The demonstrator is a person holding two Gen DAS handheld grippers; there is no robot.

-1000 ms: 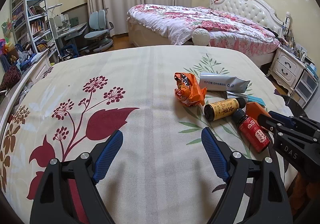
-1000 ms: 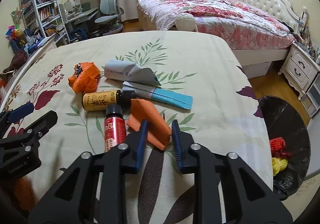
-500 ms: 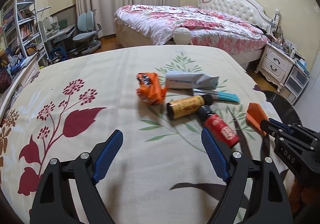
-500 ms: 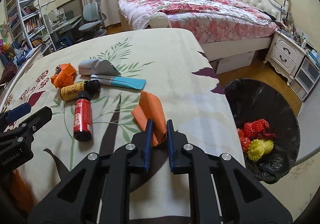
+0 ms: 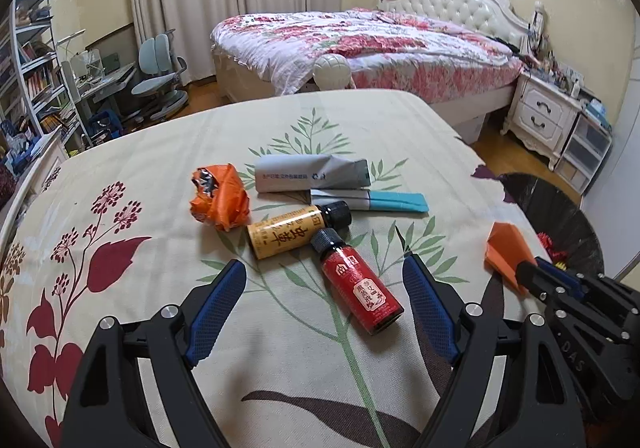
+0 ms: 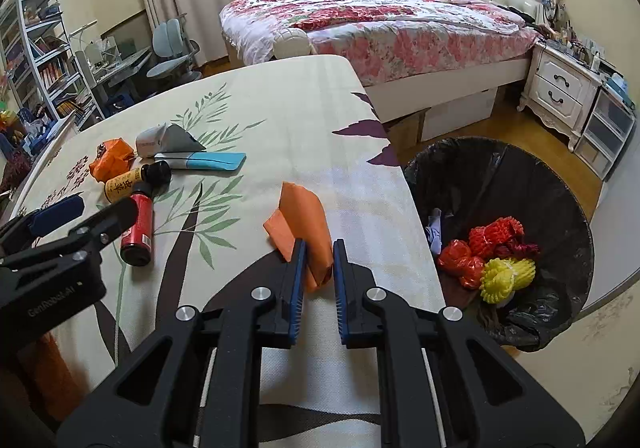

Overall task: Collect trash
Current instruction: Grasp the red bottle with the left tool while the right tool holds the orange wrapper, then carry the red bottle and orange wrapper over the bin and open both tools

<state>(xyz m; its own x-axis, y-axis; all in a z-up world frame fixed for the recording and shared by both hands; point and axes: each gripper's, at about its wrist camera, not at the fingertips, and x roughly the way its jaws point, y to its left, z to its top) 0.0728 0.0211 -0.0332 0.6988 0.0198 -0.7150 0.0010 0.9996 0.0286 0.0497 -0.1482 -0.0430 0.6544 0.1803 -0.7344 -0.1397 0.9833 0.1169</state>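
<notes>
Meanwhile my left gripper (image 5: 324,300) hung open above the red bottle (image 5: 357,285) on the worktop (image 6: 280,100); my right gripper (image 6: 318,280) pinched the orange paper (image 6: 304,224), which next needed carrying over the bin (image 6: 560,184) and releasing.

Folded orange paper (image 6: 306,220) clamped in right gripper (image 6: 319,276), above table edge. Red bottle (image 5: 358,286), yellow bottle (image 5: 294,229), crumpled orange wrapper (image 5: 219,202) lie clustered on cloth.
</notes>
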